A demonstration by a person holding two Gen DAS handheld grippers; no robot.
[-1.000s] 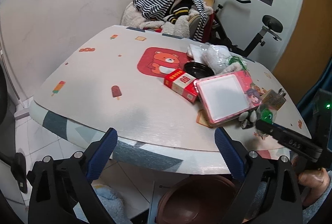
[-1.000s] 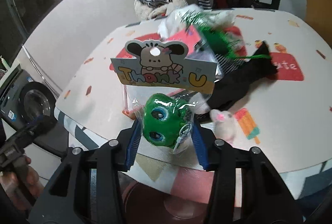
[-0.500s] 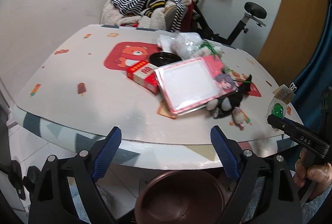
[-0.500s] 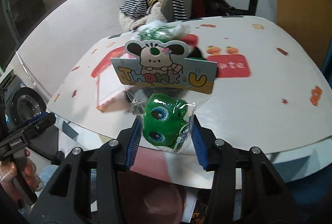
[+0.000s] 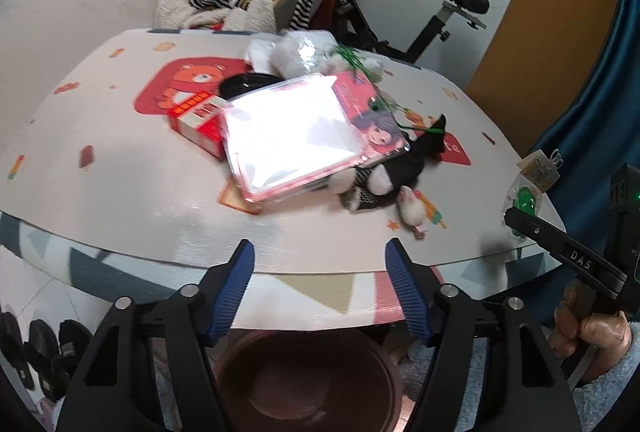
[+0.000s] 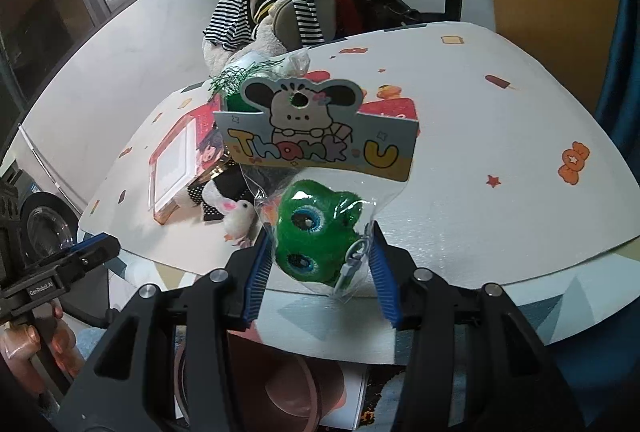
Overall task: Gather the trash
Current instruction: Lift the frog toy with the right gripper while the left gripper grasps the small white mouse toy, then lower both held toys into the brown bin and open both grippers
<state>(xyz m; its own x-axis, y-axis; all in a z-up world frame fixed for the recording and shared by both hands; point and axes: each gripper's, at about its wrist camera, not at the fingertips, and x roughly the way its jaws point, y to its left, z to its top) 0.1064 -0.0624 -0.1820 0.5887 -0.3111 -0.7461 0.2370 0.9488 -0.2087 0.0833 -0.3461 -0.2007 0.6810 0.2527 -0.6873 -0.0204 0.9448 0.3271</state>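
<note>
Crinkly clear plastic around a fuzzy green frog toy [image 6: 318,238] is clamped by the right hand-held gripper [image 6: 320,268]; the left hand-held gripper [image 5: 320,284], just narrowed, is held empty.

Case [image 5: 296,136] atop box [image 5: 198,120]

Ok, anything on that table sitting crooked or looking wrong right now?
Yes. The pink-framed board lies tilted, propped on the red box and the black-and-white plush, not flat on the table. Loose green strands trail across it. Nothing looks spilled.
</note>
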